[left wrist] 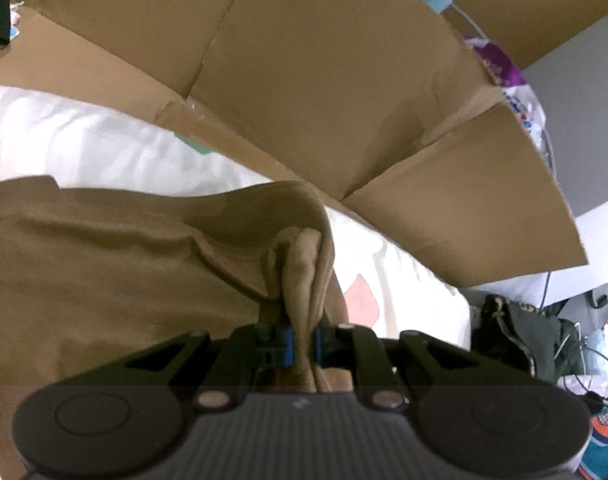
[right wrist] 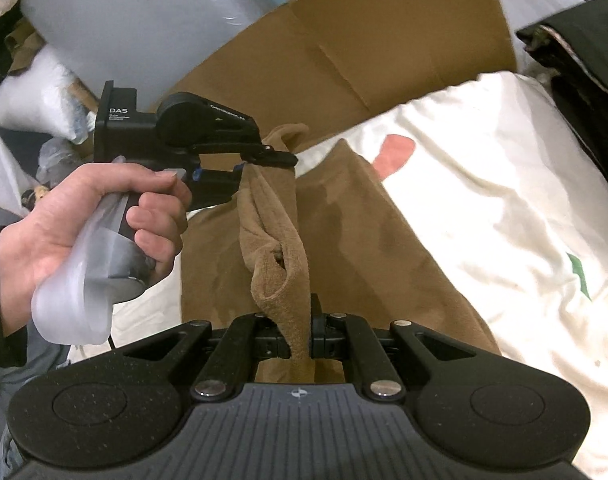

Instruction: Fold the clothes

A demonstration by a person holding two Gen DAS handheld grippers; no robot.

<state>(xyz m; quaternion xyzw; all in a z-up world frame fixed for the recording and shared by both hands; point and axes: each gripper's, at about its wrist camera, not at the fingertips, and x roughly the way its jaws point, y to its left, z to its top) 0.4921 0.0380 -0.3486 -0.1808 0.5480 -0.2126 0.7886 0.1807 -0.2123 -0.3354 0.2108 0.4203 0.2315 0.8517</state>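
A tan-brown garment (left wrist: 103, 264) lies spread over a white bedsheet (left wrist: 83, 148). My left gripper (left wrist: 301, 346) is shut on a bunched fold of that cloth, which rises between its blue pads. In the right wrist view the same brown garment (right wrist: 352, 216) stretches across the white sheet (right wrist: 504, 168). My right gripper (right wrist: 301, 346) is shut on another pinched edge of it. A taut strip of cloth runs from there up to the left gripper (right wrist: 263, 162), which a bare hand (right wrist: 83, 216) holds by its handle at the left.
A flattened cardboard sheet (left wrist: 324, 80) stands behind the bed. A dark bag (left wrist: 512, 332) and loose cables lie at the right edge of the bed. Dark clothing (right wrist: 584, 60) is piled at the far right. White plastic bags (right wrist: 35, 92) crowd the left side.
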